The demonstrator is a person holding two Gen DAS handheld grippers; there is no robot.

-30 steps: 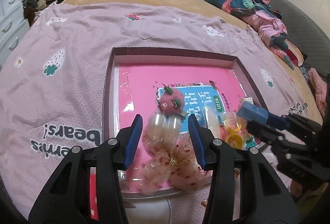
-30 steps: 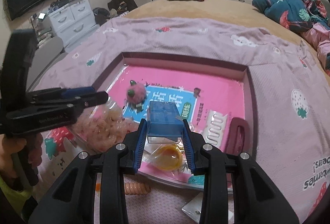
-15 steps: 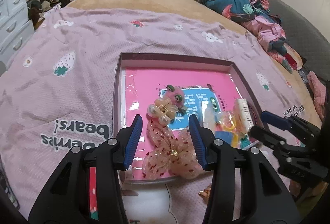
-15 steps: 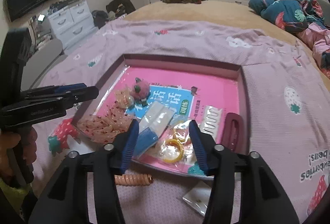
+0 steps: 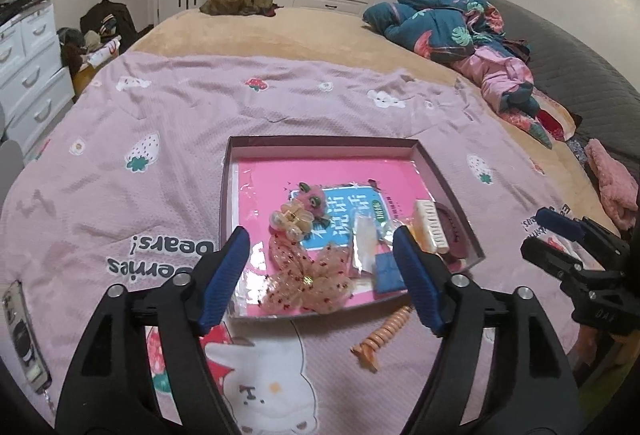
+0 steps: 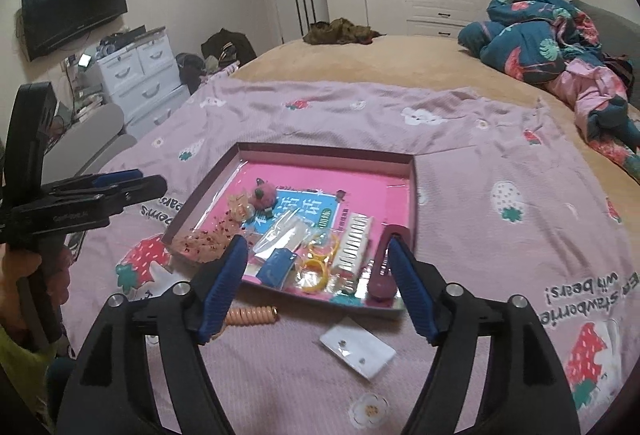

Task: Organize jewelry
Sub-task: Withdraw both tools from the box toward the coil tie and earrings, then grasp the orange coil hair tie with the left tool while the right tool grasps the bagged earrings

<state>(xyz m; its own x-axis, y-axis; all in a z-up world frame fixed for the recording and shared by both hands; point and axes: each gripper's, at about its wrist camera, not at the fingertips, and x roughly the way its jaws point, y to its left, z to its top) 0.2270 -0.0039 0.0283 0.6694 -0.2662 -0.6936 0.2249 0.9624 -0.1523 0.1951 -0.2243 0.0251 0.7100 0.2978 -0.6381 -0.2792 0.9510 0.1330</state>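
Note:
A shallow box [image 5: 320, 146] [image 6: 412, 195] with a pink lining lies on the bed. In it are a sheer pink bow [image 5: 310, 281] [image 6: 204, 241], a pearl claw clip [image 5: 290, 221], a fuzzy pink ornament [image 5: 310, 197] [image 6: 262, 195], a blue-topped clear case [image 5: 388, 271] [image 6: 278, 265], yellow rings [image 6: 316, 269], a cream comb clip [image 5: 430, 229] [image 6: 354, 241] and a maroon hair clip [image 6: 386, 269]. My left gripper [image 5: 322, 275] is open and empty, above the box's near edge. My right gripper [image 6: 316, 281] is open and empty, near the box's front.
An orange spiral hair tie [image 5: 380, 335] [image 6: 250, 315] and a white earring card [image 6: 358, 347] lie on the purple strawberry blanket [image 5: 160, 115] in front of the box. A phone [image 5: 26, 335] lies at the left. Piled bedding [image 5: 452, 19] sits at the far right, drawers [image 6: 140, 75] at the left.
The right gripper let go of the blue-topped case, which now lies in the box. Both grippers opened wide and pulled back from the box. The bow stayed in the box.

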